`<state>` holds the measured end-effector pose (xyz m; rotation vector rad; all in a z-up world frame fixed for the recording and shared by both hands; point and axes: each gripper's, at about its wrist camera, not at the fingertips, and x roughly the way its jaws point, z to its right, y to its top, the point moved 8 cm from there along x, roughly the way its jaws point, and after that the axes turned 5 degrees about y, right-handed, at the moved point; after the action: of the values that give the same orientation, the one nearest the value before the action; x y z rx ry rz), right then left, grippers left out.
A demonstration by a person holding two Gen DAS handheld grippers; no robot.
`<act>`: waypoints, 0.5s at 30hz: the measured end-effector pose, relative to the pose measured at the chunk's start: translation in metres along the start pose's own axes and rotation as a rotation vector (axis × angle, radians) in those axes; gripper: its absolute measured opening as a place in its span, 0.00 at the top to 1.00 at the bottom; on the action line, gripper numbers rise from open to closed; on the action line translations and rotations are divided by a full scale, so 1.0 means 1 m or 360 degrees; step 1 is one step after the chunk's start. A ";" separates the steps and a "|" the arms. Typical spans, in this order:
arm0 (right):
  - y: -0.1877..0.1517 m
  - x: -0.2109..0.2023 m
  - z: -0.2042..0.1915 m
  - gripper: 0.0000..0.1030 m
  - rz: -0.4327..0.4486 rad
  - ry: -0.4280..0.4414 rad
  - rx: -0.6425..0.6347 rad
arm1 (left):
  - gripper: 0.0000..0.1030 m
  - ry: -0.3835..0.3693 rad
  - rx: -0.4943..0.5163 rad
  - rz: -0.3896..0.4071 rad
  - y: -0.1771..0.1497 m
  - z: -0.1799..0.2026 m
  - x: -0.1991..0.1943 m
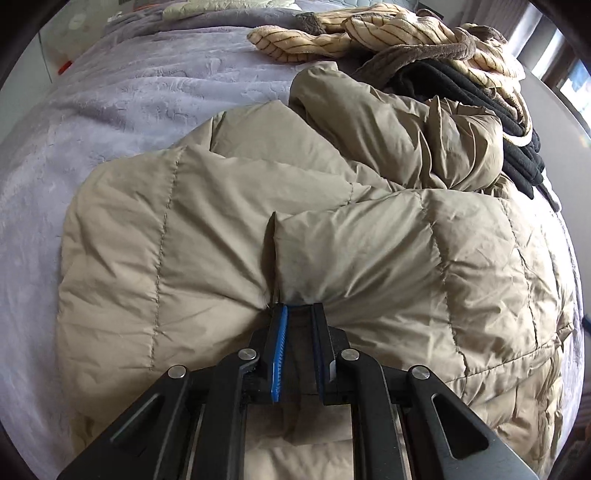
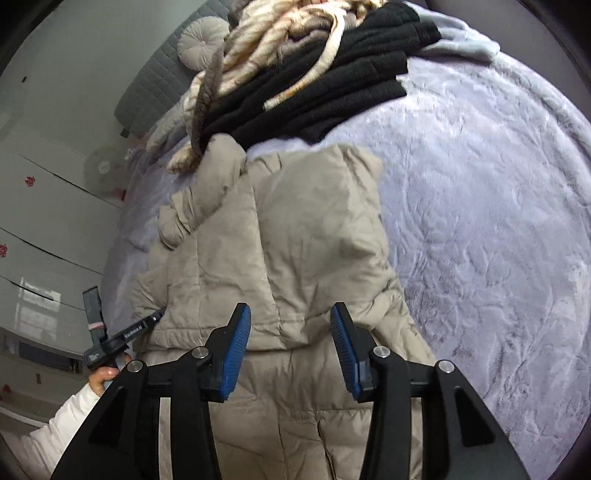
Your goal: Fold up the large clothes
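Each handheld tool is a black plastic linkage of angled arms joined by round silver pins, ending in two fingers faced with ribbed blue pads: the left tool (image 1: 298, 308), the right tool (image 2: 290, 314). A white sleeve (image 2: 55, 421) covers the person's left arm.

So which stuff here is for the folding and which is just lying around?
For the folding:
- beige puffer coat
- left gripper, pinching the coat
- right gripper, open above the coat

Just lying around:
- black fleece
- striped cream garment
- round cushion
- grey blanket underneath
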<state>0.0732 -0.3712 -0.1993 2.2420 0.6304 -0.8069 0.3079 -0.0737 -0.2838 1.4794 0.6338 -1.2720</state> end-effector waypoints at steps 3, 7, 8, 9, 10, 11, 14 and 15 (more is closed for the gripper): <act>0.022 0.008 0.029 0.52 0.0027 -0.0039 0.0161 | 0.84 -0.0003 -0.0030 -0.0007 0.001 0.000 0.002; 0.023 0.055 0.065 0.75 -0.0132 0.0059 0.0439 | 0.84 0.0023 -0.0013 0.0002 0.000 0.001 0.002; 0.020 0.063 0.070 0.75 -0.0162 0.0020 0.0428 | 0.84 0.0020 -0.0013 0.0005 0.000 0.001 0.002; 0.017 0.072 0.073 0.75 -0.0185 -0.0023 0.0394 | 0.84 0.0015 -0.0016 0.0005 0.000 0.000 0.003; 0.014 0.079 0.076 0.75 -0.0203 -0.0058 0.0362 | 0.84 0.0012 -0.0022 0.0005 -0.001 0.001 0.003; 0.012 0.085 0.078 0.75 -0.0209 -0.0090 0.0336 | 0.84 0.0013 -0.0025 0.0005 -0.001 0.001 0.002; 0.013 0.085 0.074 0.73 -0.0194 -0.0162 0.0280 | 0.84 0.0020 -0.0021 0.0005 0.000 0.001 0.002; 0.014 0.082 0.071 0.73 -0.0188 -0.0190 0.0269 | 0.84 0.0023 -0.0025 0.0003 0.000 0.000 0.001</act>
<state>0.1123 -0.4147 -0.2920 2.3030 0.6640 -1.0812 0.3078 -0.0743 -0.2851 1.4770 0.6503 -1.2533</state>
